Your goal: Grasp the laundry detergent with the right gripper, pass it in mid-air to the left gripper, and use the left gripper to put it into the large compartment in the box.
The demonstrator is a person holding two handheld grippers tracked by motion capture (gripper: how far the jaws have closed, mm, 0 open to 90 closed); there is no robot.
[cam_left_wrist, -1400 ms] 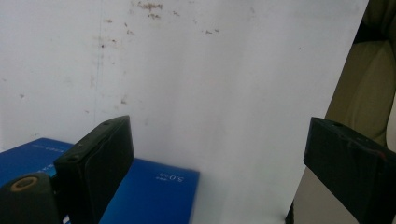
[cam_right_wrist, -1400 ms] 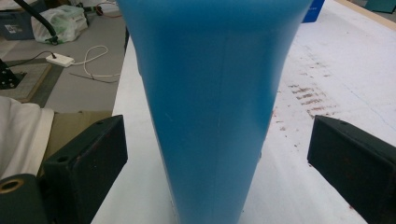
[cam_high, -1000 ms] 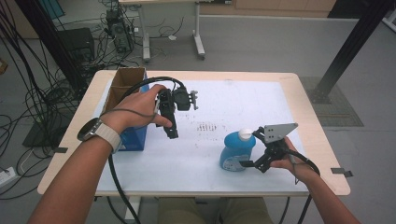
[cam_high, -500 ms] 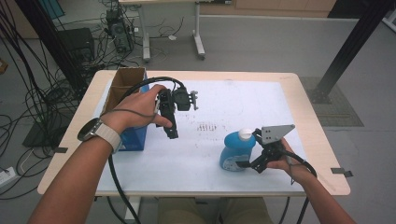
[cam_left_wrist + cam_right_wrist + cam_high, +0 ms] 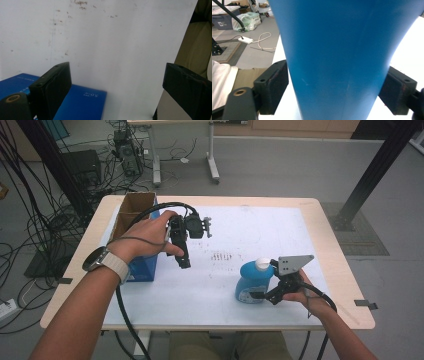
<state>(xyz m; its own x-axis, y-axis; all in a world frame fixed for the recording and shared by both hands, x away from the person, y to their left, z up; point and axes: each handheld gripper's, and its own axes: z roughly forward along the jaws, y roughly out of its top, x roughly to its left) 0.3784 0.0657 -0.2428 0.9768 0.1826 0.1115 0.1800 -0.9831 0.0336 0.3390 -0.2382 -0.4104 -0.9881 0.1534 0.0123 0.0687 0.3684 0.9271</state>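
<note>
The right gripper [image 5: 261, 291] is lying level, its jaws closing onto the blue bottle [image 5: 252, 281]; the left gripper [image 5: 183, 261] is hovering wide open, the blue box [image 5: 144, 268] just beside it.

Smooth glossy blue plastic bottle [image 5: 253, 282]

Grey-floored workroom
Wooden bench [image 5: 345, 285] on grey floor [image 5: 280, 175]; cables [image 5: 30, 235] tangled left, black post [image 5: 372, 175] right

Lab: cable tangles [image 5: 45, 220], rig posts [image 5: 372, 170]
</note>
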